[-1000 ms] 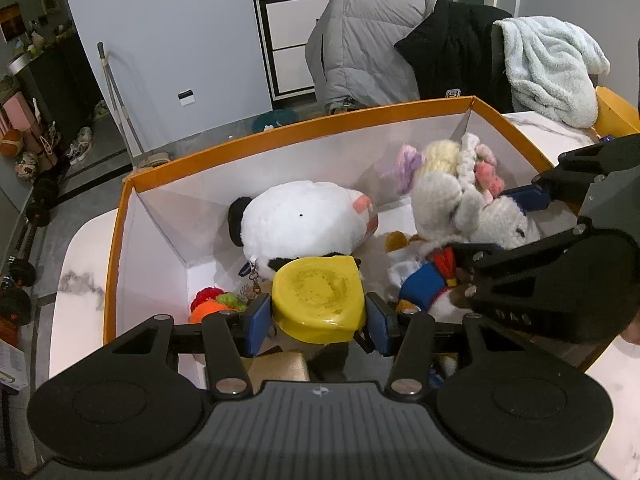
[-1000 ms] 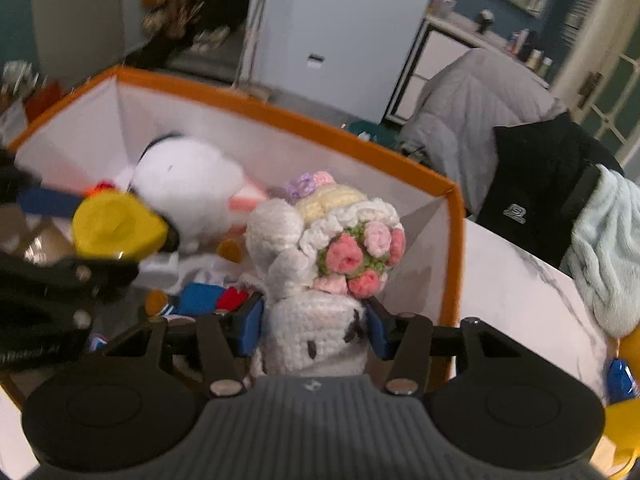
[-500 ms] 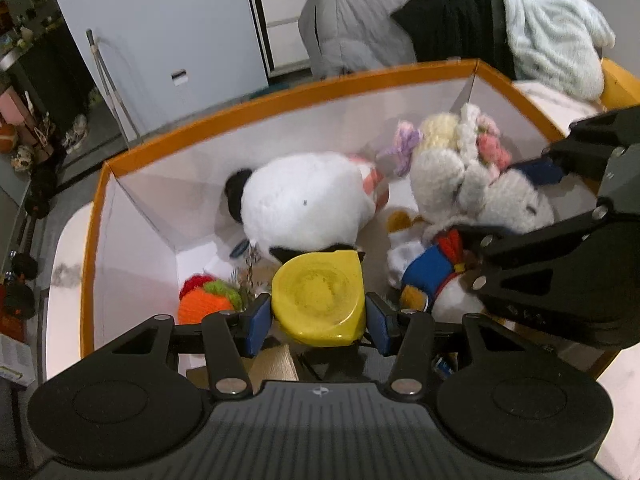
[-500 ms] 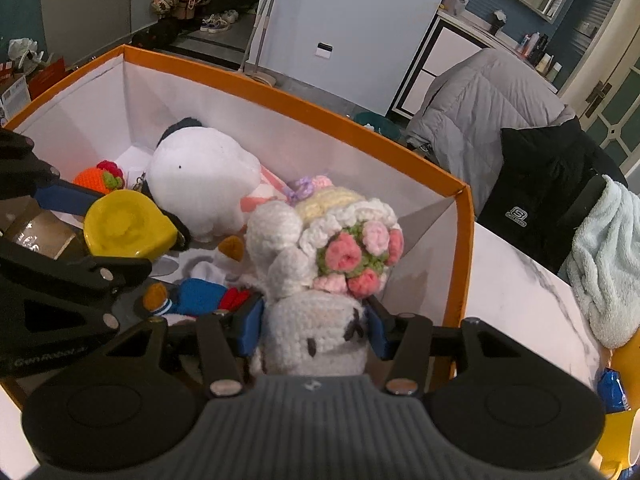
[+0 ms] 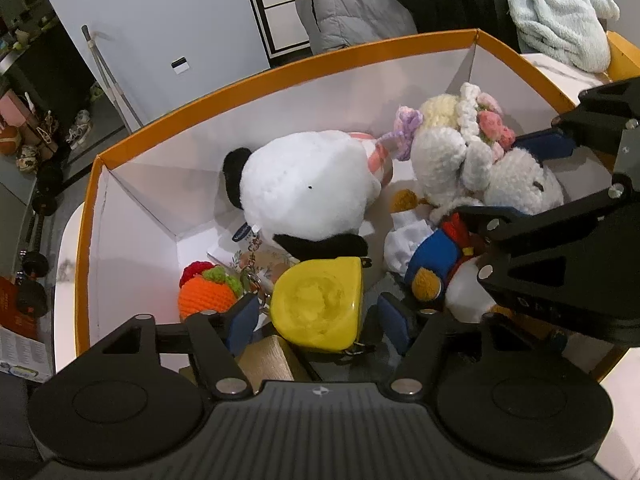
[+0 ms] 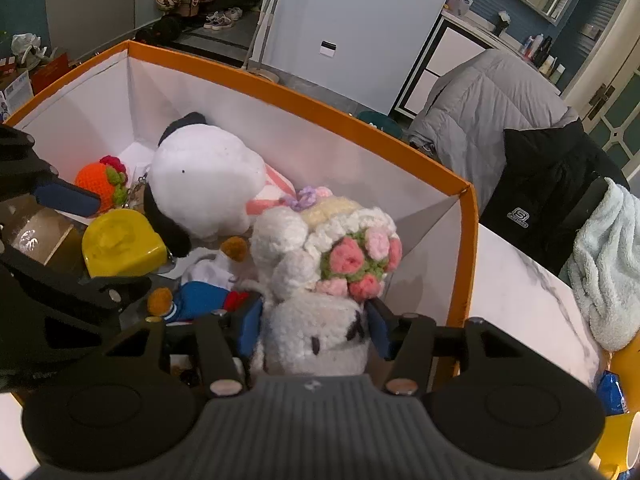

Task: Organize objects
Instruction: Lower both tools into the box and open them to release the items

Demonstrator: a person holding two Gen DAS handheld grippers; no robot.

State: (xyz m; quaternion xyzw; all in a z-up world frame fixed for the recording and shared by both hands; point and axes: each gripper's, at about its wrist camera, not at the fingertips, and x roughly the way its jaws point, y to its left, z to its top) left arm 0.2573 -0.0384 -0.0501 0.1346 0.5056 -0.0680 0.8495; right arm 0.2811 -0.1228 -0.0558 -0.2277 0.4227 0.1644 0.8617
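An orange-rimmed white box (image 5: 256,76) (image 6: 280,92) holds soft toys. My left gripper (image 5: 318,318) has opened inside the box. The yellow pouch (image 5: 318,304) (image 6: 120,242) sits between its fingers with gaps on both sides. My right gripper (image 6: 314,330) is shut on a white crochet doll with pink flowers (image 6: 320,280) (image 5: 480,160), low inside the box at its right end. A large white plush with black ears (image 5: 308,184) (image 6: 208,180) lies in the middle.
An orange crochet fruit (image 5: 208,292) (image 6: 102,178) lies at the box's left end. A blue and red plush (image 5: 436,256) (image 6: 204,298) lies between the grippers. A brown block (image 5: 266,358) sits under the left gripper. The white marble tabletop (image 6: 520,304) extends right of the box.
Both grippers have sunk lower into the box. The left fingers have spread apart from the yellow pouch. The right gripper still grips the doll.
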